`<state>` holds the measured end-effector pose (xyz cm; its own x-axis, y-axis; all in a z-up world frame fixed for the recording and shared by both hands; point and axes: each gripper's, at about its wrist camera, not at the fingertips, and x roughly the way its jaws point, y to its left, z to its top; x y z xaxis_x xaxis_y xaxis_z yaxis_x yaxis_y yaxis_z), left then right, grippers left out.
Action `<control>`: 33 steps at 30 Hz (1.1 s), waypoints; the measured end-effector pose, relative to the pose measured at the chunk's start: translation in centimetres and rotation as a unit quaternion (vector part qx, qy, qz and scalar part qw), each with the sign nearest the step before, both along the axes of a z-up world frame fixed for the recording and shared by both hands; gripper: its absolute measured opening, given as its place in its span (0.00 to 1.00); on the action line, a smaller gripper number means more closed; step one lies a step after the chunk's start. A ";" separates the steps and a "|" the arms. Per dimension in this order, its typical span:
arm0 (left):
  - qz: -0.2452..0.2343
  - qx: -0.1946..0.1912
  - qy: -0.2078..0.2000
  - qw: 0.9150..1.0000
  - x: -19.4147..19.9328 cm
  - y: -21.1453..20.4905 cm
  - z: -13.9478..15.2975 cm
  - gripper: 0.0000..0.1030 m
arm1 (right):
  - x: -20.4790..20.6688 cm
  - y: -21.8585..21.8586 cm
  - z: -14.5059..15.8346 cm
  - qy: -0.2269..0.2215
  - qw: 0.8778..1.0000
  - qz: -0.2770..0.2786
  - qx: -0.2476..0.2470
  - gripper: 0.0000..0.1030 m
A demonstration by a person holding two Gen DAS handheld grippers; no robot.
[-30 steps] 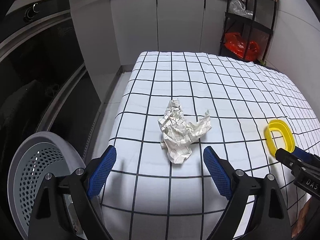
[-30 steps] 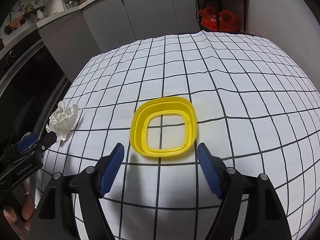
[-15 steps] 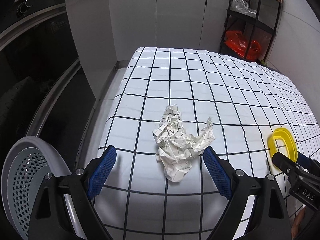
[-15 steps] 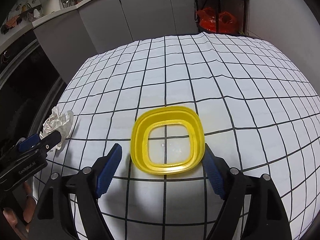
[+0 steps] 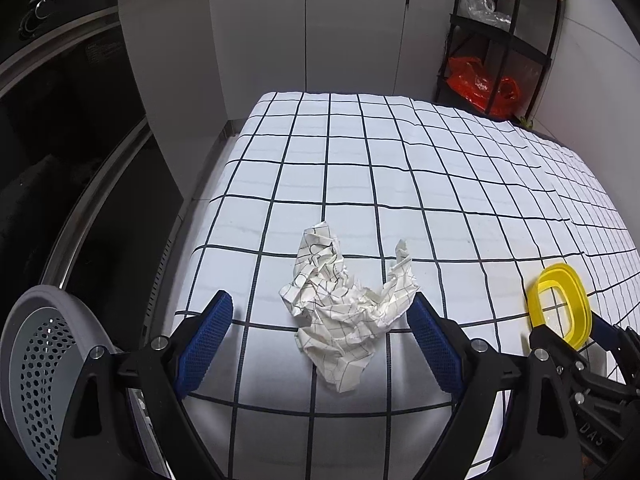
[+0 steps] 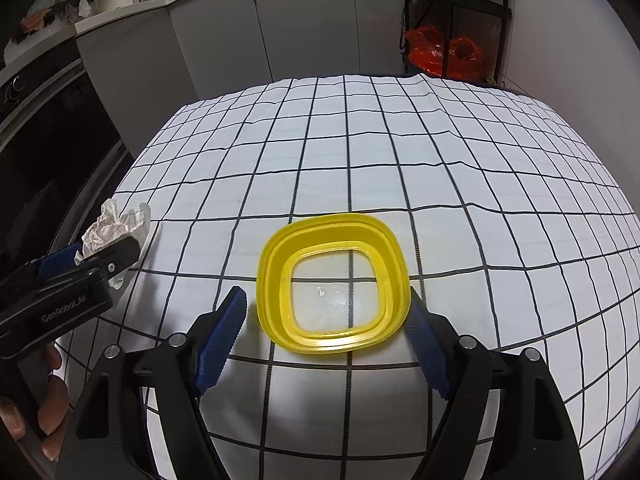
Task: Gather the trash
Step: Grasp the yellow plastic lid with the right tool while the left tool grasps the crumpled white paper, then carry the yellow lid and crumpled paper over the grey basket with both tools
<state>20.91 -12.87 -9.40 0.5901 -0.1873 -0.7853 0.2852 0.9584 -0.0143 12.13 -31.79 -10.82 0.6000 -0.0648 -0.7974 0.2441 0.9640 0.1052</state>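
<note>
**Straddling Two Items on the Grid Cloth**

Bracketing the trash with spread fingers, both tools sit low over the white tablecloth with black grid lines.

1. Left gripper: its blue ribbed pads are released, set wide apart. The crumpled white grid-printed paper wad lies on the cloth between them. The wad's right edge is just beside the right pad; the frames do not settle whether they touch. The left pad stands clear of the paper.

2. Right gripper: its fingers are likewise released. The yellow rounded-square plastic lid with a clear centre lies flat on the cloth between them. The lid's right corner sits very close to the right pad; the left pad is apart from the rim.

3. At the lower left of the left wrist view, beside the table edge, stands a grey perforated plastic basket.

4. In the right wrist view, the paper wad appears at the far left, behind the left tool's black body.

5. Beyond the table stand grey cabinet doors. A black metal shelf rack at the far right holds an orange-red plastic bag.
</note>
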 end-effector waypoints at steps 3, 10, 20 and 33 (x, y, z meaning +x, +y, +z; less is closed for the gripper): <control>-0.003 -0.006 0.004 1.000 0.3 -0.1 0.0 0.73 | 0.1 0.4 0.0 0.000 1.000 0.005 -0.005 0.67; -0.012 -0.012 0.012 1.000 0.1 -0.1 0.0 0.48 | 0.0 0.5 0.2 -0.007 1.000 0.010 0.003 0.66; -0.022 -0.017 -0.010 1.000 -1.4 0.5 2.1 0.44 | -0.5 0.8 1.5 -0.022 1.000 0.012 0.010 0.65; -0.014 -0.022 -0.050 0.998 -4.6 4.4 5.7 0.44 | -1.5 4.2 4.9 -0.057 0.998 0.033 0.016 0.65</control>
